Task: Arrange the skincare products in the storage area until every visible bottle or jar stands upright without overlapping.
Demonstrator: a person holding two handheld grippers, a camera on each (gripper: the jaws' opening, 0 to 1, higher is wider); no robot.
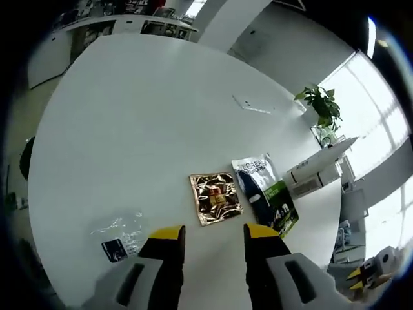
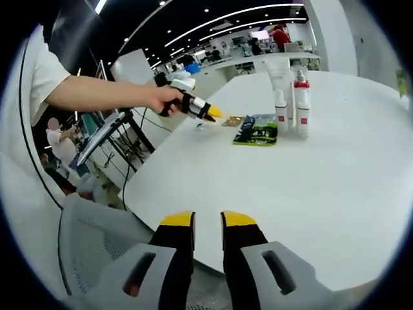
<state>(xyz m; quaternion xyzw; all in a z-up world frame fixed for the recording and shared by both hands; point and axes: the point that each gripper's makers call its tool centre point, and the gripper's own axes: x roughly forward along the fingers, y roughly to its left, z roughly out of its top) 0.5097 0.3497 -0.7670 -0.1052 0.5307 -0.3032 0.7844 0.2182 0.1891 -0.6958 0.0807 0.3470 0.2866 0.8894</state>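
- Big white desk [image 1: 148, 116] under everything, its curved edge close to the right gripper's camera.
- In the right gripper view, a grey mesh chair [image 2: 97, 239] sits just off the desk's near edge.
- Left gripper [image 1: 213, 236] hovers over the desk, yellow-tipped jaws apart with nothing between them; in the right gripper view a hand [image 2: 164, 98] holds it out over the desk's left side.
- Right gripper [image 2: 208, 221] sits low at the near edge, jaws narrow, a slim gap, empty.
- Two white bottles [image 2: 290, 106] stand upright side by side at the far side, apart from the pouches; what is in them can't be told.
- Blue-and-green pouch [image 1: 266, 194] lies flat, just right of the gold foil sachet [image 1: 215, 197].
- Clear plastic wrapper [image 1: 119, 229] with a small black label lies near left.
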